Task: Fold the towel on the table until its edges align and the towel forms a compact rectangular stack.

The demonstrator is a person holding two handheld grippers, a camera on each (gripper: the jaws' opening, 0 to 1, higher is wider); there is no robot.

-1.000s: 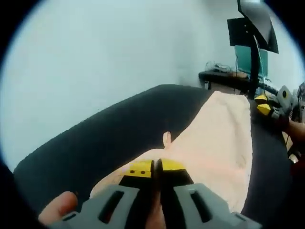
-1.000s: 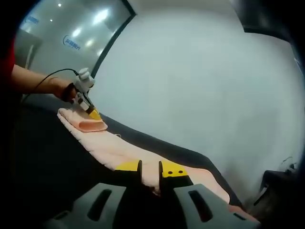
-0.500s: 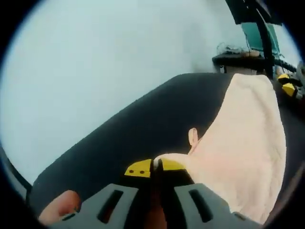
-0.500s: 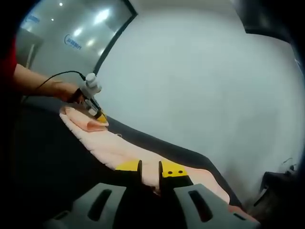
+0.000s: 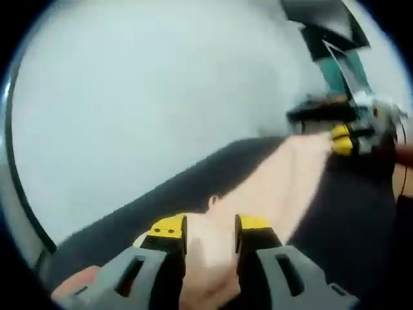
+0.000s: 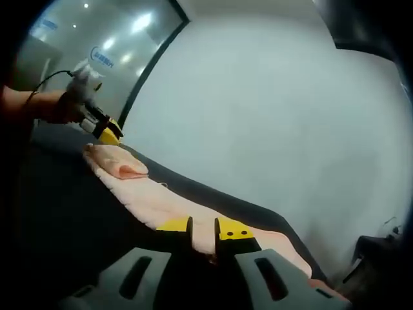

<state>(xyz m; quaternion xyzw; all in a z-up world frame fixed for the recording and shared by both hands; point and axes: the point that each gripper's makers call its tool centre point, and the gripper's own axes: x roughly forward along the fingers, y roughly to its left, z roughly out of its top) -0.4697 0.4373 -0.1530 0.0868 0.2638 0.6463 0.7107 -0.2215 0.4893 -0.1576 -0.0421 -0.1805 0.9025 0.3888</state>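
At the bottom of the left gripper view, the left gripper (image 5: 210, 227) had its jaws spread, pale towel (image 5: 271, 194) showing between them, apparently let go. The right gripper (image 6: 202, 227), low centre in its own view, pinched the towel's near edge, probably to anchor it. The towel lay in a long strip across the dark table (image 6: 71, 213), its far end rolled over at upper left.

The left gripper view is taken low and close over one end of the long peach-pink cloth towel (image 5: 284, 184), facing along it toward the far end. The right gripper view is taken from the opposite end, facing back. The towel and the dark table (image 6: 71, 213) are shared by both.
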